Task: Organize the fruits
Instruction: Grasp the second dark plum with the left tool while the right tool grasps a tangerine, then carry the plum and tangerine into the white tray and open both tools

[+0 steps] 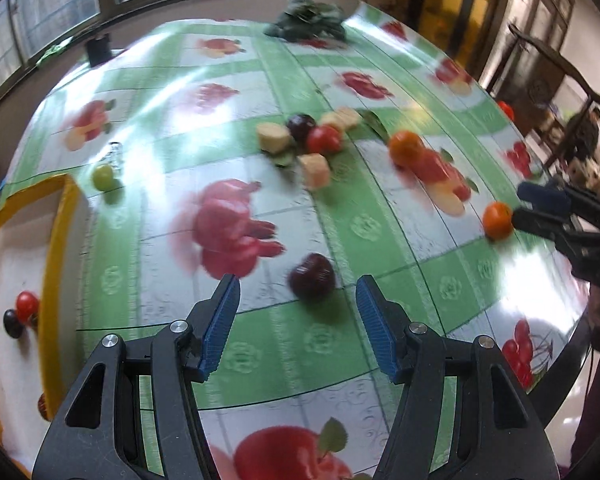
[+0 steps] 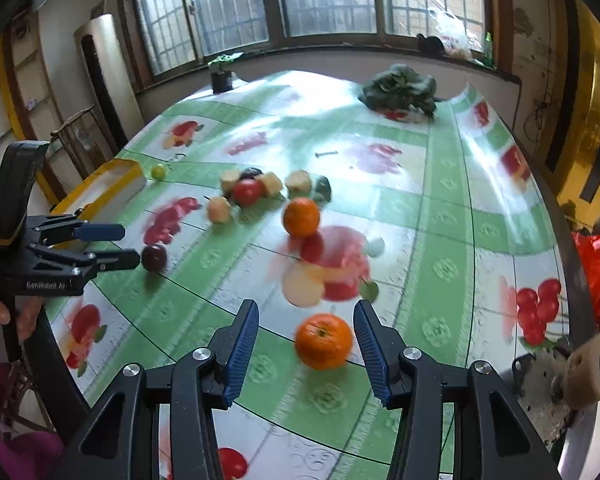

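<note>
My left gripper (image 1: 298, 286) is open over the fruit-print tablecloth, and a dark plum (image 1: 314, 280) lies just ahead between its fingertips, untouched. From the right wrist view the left gripper (image 2: 130, 245) points at that plum (image 2: 155, 258). My right gripper (image 2: 306, 312) is open with an orange (image 2: 323, 340) lying between its fingers, the pads not pressing it. The left wrist view shows the right gripper (image 1: 528, 206) beside this orange (image 1: 498, 220). A yellow-rimmed white box (image 1: 60, 240) at the left holds a cherry tomato (image 1: 26, 306) and a small dark fruit (image 1: 12, 322).
Mid-table lies a pile: a tomato (image 2: 246, 192), pale chunks (image 2: 219, 209), another orange (image 2: 301, 216). A green grape (image 2: 159, 171) sits near the box (image 2: 112, 184). Leafy greens (image 2: 400, 86) and a black pot (image 2: 222, 80) stand at the far end. A red bag (image 2: 598, 268) hangs off the right edge.
</note>
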A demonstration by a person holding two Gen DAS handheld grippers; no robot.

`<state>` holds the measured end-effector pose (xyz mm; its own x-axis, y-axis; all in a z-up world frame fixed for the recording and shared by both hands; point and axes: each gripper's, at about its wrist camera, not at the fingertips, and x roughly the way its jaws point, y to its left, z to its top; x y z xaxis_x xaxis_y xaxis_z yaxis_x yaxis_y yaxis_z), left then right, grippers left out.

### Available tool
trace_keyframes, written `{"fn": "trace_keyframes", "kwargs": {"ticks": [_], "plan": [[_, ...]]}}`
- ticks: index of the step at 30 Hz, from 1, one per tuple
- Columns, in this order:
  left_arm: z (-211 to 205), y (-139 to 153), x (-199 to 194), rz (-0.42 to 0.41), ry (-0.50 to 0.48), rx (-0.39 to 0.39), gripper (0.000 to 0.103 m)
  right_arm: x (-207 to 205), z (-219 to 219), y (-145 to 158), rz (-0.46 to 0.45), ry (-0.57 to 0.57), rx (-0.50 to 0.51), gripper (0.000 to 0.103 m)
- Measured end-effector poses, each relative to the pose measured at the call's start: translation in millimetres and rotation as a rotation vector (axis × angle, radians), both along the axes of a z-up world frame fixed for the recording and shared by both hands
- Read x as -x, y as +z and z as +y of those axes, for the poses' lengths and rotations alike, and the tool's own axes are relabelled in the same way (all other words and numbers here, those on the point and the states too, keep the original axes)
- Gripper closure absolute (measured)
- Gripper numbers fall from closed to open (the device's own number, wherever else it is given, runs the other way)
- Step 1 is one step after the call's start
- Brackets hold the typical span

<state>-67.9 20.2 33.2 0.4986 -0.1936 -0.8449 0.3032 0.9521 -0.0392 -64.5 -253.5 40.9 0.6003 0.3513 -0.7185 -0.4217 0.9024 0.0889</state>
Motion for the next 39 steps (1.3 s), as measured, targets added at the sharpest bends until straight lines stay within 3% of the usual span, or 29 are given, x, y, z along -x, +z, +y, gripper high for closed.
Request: {"fn": "trace_keyframes", "kwargs": {"ticks": [4,15,19,20,23,26,28,39], "plan": [[-10.1,-5.3,2.7,0.005,-0.038,-0.029,0.042,-0.7,-5.1,-6.2,0.019,0.009,-0.03,0.055],[-18.1,-15.9,-4.5,0.025,-0.063,-0.035,0.042,-9.9,-5.5,-31.1,0.069,-0.003,0.002,0.055],[-19.0,-21.9,-8.5,0.039,-0.07,-0.014,0.043,-8.2,-8.3,-29.9,0.063,-0.022,-0.004,0.064],[-18.6,-22.3,-8.9,0.037,-0.067,-0.014,0.046,-8.4,-7.5,-31.1,0.073,-0.018,-0.007,0.067],[-12.1,-19.4,-10.0,0.007,-0.031,-0.033,0.074,-7.4,-1.9,-32.5,0.074,-0.022,0.022,0.067],[0.2,-18.7,-13.3,0.035,-0.009,0.032,0.074,-8.5,-0.8,-32.4,0.078,-0.028,0.024,0.067],[0.9,-17.6,-10.0,0.012,-0.001,0.002,0.074,-9.9,-1.1,-32.1,0.084,-0.03,0.011,0.067],[21.0,5.1,3.0,-0.048,0.05,-0.001,0.074,-8.7,43.8,-10.7,0.056,0.069,-0.023,0.067]]}}
